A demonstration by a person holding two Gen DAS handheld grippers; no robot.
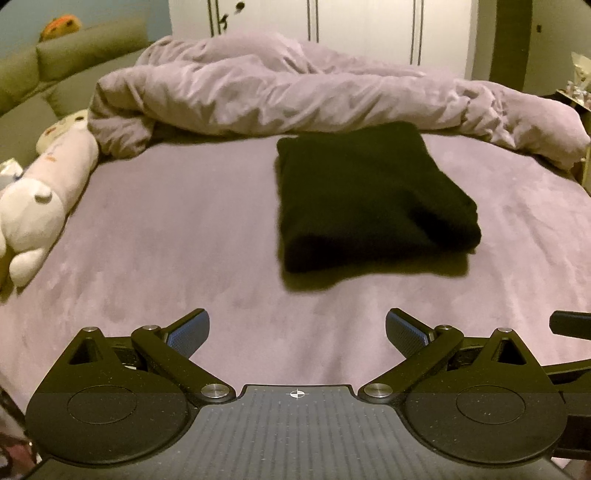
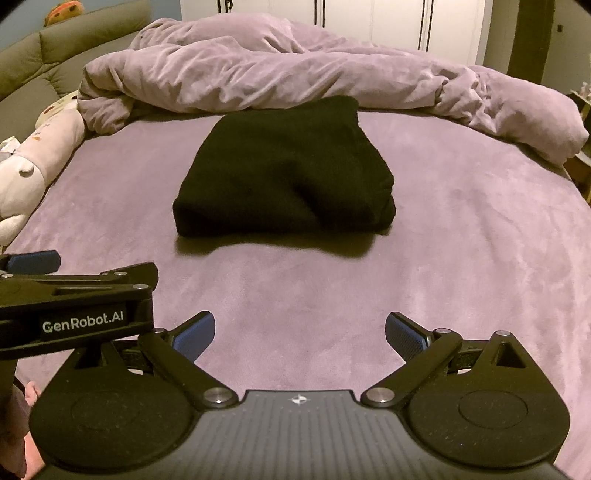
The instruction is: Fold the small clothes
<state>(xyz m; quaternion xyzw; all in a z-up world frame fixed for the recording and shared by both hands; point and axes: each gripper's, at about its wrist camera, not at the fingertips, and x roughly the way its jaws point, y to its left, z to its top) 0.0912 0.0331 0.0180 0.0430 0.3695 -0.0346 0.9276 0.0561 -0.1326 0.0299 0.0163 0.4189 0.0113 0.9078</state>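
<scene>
A black garment [image 1: 369, 199] lies folded into a thick rectangle on the purple bed sheet [image 1: 166, 236]. It also shows in the right wrist view [image 2: 284, 173], straight ahead. My left gripper [image 1: 297, 332] is open and empty, held back from the garment's near edge, with the garment ahead and to its right. My right gripper [image 2: 300, 332] is open and empty, also short of the garment. The left gripper's body [image 2: 74, 295] shows at the left of the right wrist view, beside the right gripper.
A crumpled purple duvet [image 1: 295, 88] lies across the far side of the bed, just behind the garment. A long white plush toy [image 1: 48, 192] lies along the left edge. A green padded headboard [image 1: 55, 66] is at far left. White wardrobe doors [image 1: 369, 26] stand behind.
</scene>
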